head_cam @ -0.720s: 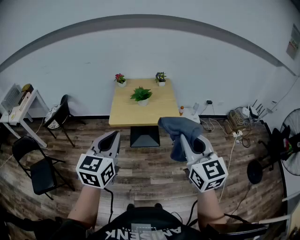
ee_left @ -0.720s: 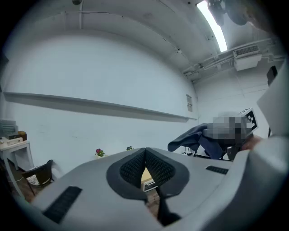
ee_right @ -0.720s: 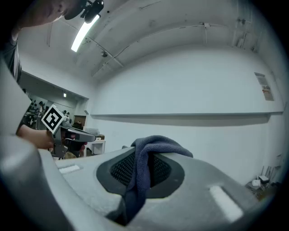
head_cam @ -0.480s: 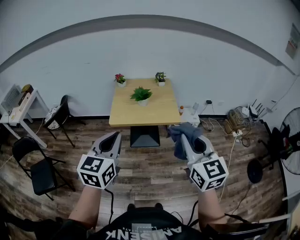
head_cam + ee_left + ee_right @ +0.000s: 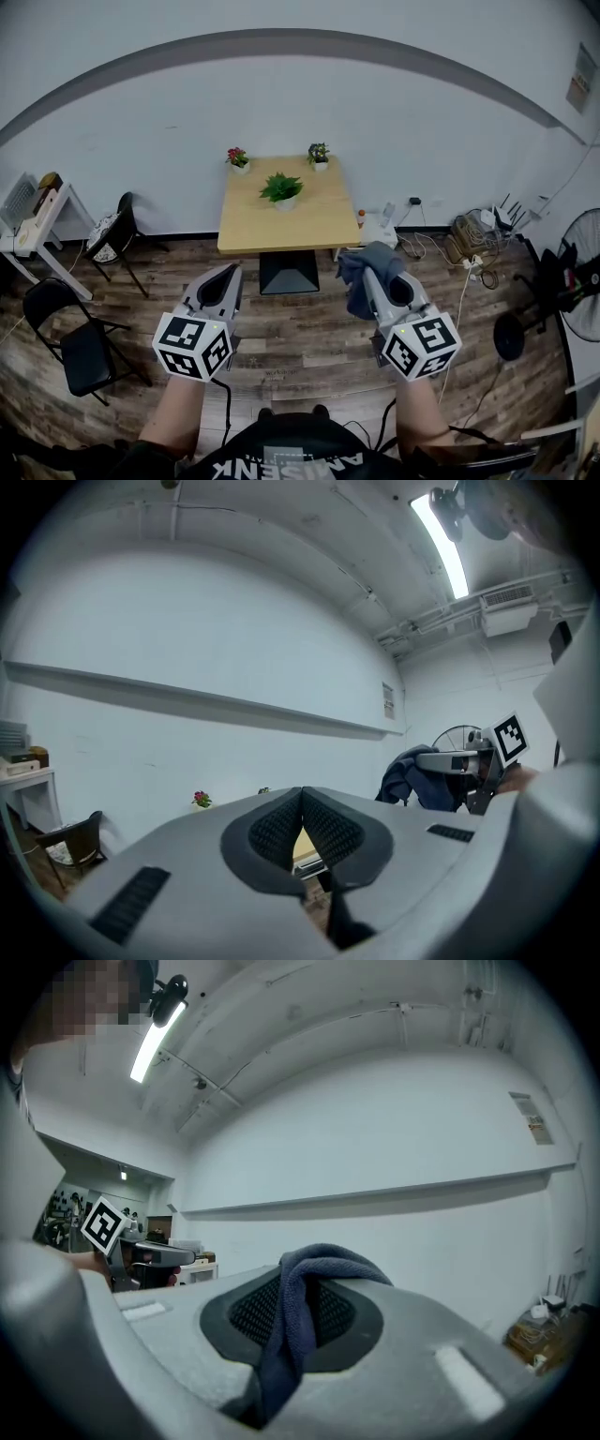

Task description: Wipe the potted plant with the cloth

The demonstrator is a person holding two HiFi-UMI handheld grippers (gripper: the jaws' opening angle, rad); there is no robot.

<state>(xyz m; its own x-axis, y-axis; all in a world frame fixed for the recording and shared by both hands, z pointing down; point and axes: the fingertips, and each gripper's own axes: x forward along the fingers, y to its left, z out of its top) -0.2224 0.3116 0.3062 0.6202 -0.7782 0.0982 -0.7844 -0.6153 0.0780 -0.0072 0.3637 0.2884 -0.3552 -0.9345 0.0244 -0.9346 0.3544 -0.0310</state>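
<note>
Settled from its billow, the cloth [image 5: 357,292] is pinched by fingers of the right gripper [image 5: 371,273], those of the left gripper [image 5: 228,272] are pressed together, and the potted plant [image 5: 282,188] is left unwiped.

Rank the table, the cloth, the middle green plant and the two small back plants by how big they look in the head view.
1. table
2. cloth, though it is nearer the camera, which inflates it
3. middle green plant
4. pink-flowered plant and other small plant: alike, not ranked
</note>
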